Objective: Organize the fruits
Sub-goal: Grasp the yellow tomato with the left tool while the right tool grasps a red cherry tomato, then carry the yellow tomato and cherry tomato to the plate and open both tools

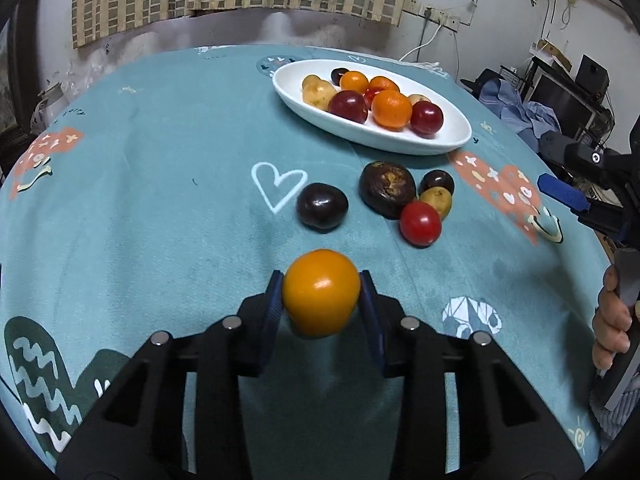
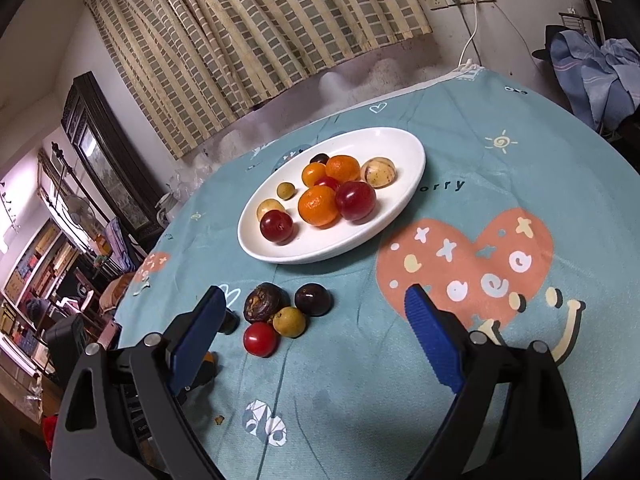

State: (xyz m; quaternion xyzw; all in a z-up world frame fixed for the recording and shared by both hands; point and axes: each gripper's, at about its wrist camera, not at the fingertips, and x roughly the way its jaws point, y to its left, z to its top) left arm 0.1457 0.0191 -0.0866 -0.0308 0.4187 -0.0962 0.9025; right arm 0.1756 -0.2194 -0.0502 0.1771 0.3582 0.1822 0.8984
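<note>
Left gripper [image 1: 321, 294] is closed on the orange [image 1: 321, 293]: both blue pads press its sides near their tips, fruit sitting on or just above the cloth [image 1: 160, 220] — cannot tell which. Right gripper [image 2: 316, 344] stands wide open and empty, off to the right of the left one.

Ahead of the left gripper: dark plum [image 1: 322, 205], then a cluster of four loose fruits, red tomato [image 1: 420, 223] nearest; beyond them the plate [image 1: 448, 142], already well filled.

Risks, as judged:
- Grip is near the pad tips on a round, smooth skin; the orange could squirt forward on lifting and roll into the plum.
- Squeezing harder could bruise or split it.
- Plate fruit is piled centrally; a drop onto the pile could knock one over the low rim.
- A low carry path could clip the loose cluster.

Writing: "orry" [image 2: 441, 187] on the cloth beside the plate, first letter hidden. No brands legible.
</note>
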